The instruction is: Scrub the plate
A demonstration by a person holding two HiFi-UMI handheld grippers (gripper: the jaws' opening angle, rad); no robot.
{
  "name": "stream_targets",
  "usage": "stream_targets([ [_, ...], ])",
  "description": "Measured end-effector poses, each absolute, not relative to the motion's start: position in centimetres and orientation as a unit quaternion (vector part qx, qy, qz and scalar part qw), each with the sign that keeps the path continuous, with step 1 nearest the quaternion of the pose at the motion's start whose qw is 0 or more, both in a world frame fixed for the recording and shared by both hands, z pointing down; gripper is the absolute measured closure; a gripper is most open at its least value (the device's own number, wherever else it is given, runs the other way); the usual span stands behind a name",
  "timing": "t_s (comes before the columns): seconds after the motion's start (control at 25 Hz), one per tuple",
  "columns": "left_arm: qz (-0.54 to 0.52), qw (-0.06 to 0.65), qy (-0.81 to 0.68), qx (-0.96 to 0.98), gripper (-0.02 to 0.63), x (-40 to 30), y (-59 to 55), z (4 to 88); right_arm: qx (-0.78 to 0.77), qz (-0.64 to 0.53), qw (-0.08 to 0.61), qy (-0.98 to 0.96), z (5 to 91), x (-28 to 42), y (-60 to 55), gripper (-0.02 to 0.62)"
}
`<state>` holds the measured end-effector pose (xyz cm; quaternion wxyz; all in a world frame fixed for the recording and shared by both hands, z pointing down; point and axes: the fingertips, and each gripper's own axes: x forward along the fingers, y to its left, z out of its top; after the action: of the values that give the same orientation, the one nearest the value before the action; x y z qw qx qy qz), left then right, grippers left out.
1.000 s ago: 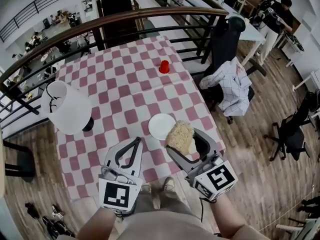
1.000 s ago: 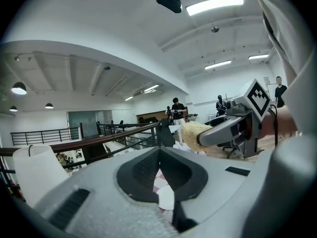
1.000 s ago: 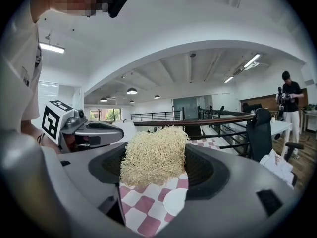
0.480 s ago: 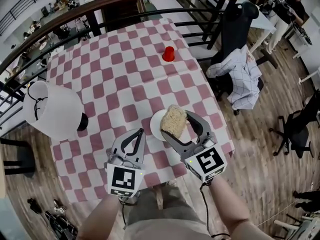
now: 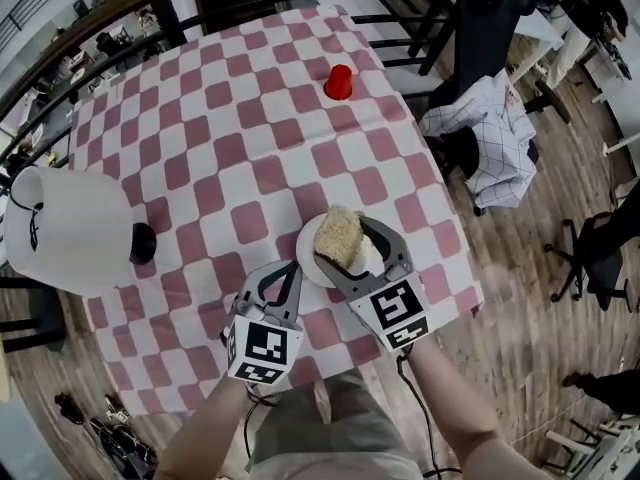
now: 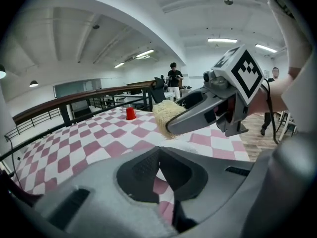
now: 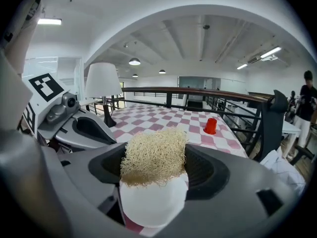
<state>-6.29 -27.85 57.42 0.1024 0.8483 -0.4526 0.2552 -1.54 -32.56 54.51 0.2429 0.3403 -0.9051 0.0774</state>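
Plate (image 5: 306, 251): count 1. White, round, lying flat on the pink-and-white checked tablecloth (image 5: 220, 148), near the near-right corner of the table. In the right gripper view the plate (image 7: 153, 202) sits directly below the jaws.

Scrub pad (image 5: 338, 235): count 1. A tan, fibrous block held over the far part of the plate. From the left gripper view its lower edge (image 6: 166, 115) hangs right at the plate (image 6: 173, 144); actual contact cannot be confirmed.

Grippers: count 2.
- Right gripper (image 5: 345, 240): jaws clamped on the scrub pad (image 7: 154, 155), one on each side, pad standing up between them.
- Left gripper (image 5: 290, 268): jaws closed tip to tip, nothing between them (image 6: 159, 155). It is just left of the plate, tips near the plate's near-left rim. From this gripper's camera, the right gripper (image 6: 208, 110) crosses the frame from the right.

Red cup (image 5: 338, 81): count 1. Upright on the far side of the table, right of centre, well apart from the plate. It also shows in the gripper views (image 6: 130, 113) (image 7: 210, 125).

Table lamp (image 5: 65, 230): count 1. White shade on a black base, at the left edge of the table.

Black chair (image 5: 490, 28): to the right beyond the table, with a white checked garment (image 5: 480, 138) draped on it.
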Motion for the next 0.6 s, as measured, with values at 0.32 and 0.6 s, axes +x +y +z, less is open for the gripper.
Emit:
stream_targets([
  [0.32, 0.294, 0.133, -0.417, 0.85, 0.591, -5.5, -28.0, 64.0, 0.321, 0.097, 0.268, -0.903, 60.3, -2.6, -33.4, 0.252],
  [0.6, 0.321, 0.135, -0.388, 0.853, 0.591, -4.8, -28.8, 67.6, 0.288, 0.098, 0.315, -0.899, 64.2, -3.6, -33.6, 0.252],
])
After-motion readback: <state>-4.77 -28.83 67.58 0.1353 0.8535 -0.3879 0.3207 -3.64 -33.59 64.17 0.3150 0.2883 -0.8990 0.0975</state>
